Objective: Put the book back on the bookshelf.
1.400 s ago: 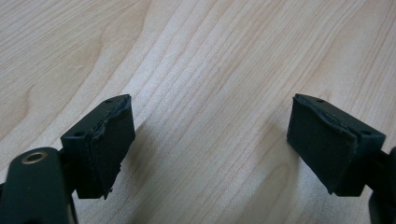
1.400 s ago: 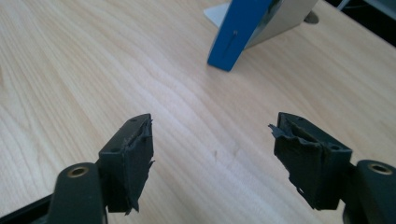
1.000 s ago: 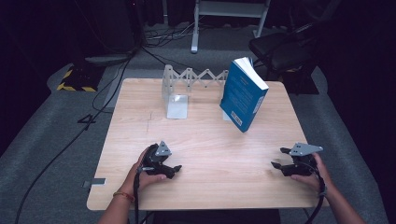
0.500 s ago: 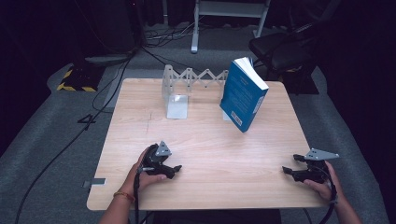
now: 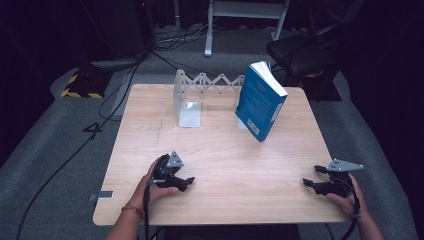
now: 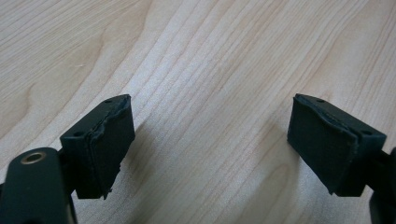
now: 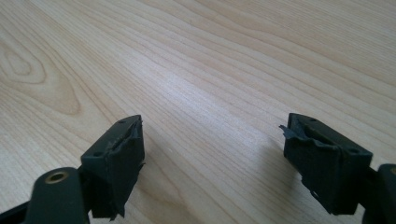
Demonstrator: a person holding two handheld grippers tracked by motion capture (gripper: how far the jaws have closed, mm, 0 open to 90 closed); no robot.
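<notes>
one book, one rack, two tools

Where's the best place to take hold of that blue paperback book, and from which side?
Probably the blue paperback book's raised top edge, jaws spanning its thickness, coming from above on the near side. It stands tilted against the folding metal rack, so that edge seems the freest.

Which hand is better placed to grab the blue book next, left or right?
Probably the right. The blue book leans on the table's far right half, nearer the right tool. Both tools are open and empty, and the left tool sits farther across.
</notes>
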